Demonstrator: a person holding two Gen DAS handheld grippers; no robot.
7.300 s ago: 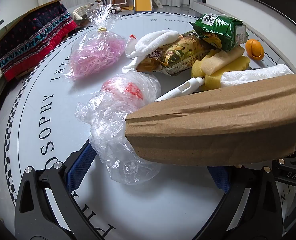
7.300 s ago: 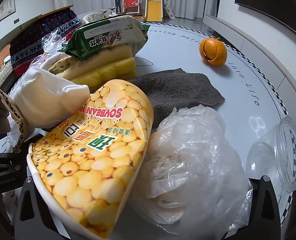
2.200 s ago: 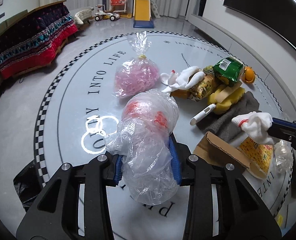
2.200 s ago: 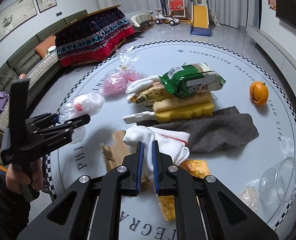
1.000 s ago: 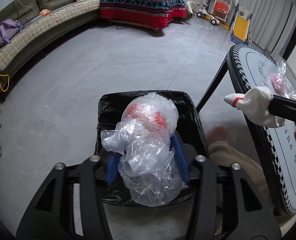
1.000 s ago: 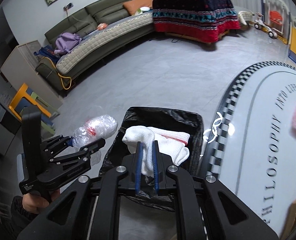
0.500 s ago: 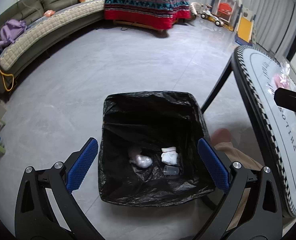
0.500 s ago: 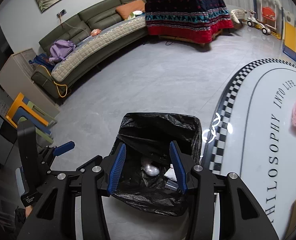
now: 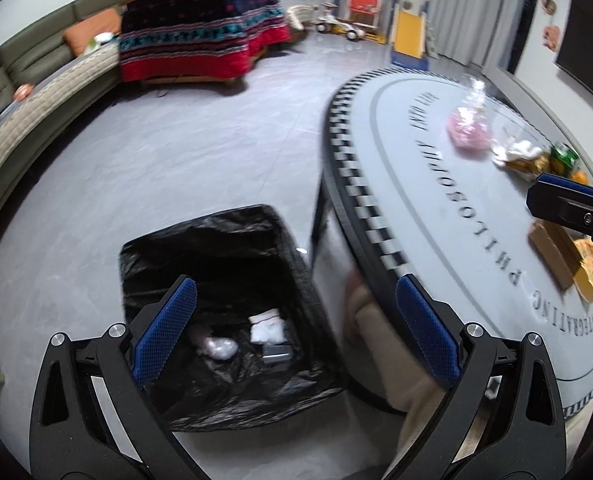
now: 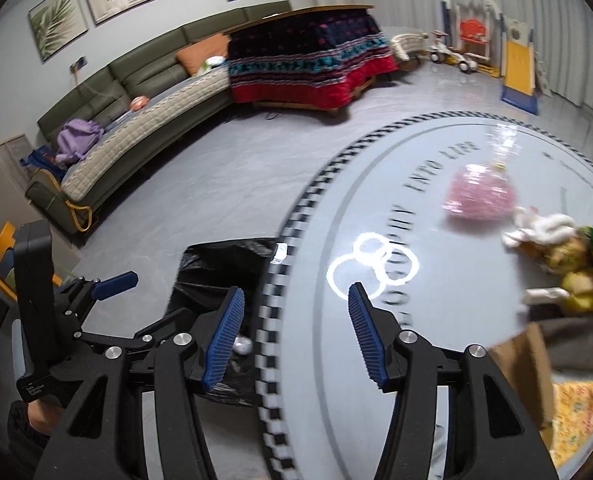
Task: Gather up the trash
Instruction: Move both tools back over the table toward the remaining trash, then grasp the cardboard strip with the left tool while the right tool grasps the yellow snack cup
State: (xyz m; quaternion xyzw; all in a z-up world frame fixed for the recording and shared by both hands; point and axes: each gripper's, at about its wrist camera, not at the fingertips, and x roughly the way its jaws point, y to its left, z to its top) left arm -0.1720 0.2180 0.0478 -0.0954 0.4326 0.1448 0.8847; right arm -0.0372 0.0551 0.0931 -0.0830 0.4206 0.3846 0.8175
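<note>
Heading back from bin (image 9: 216, 236) to tabletop (image 9: 428, 216) | both tongs (image 9: 292, 320) (image 10: 292, 332) wide, empty | next we grab the cardboard (image 9: 552, 252)

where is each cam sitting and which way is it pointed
Left wrist: on the open left gripper, looking down into the black-lined bin beside the table; the right gripper shows at right.
Right wrist: on the open right gripper, facing the table's checkered edge; the left gripper shows at left.
Shared: bin, table, pink bag.
</note>
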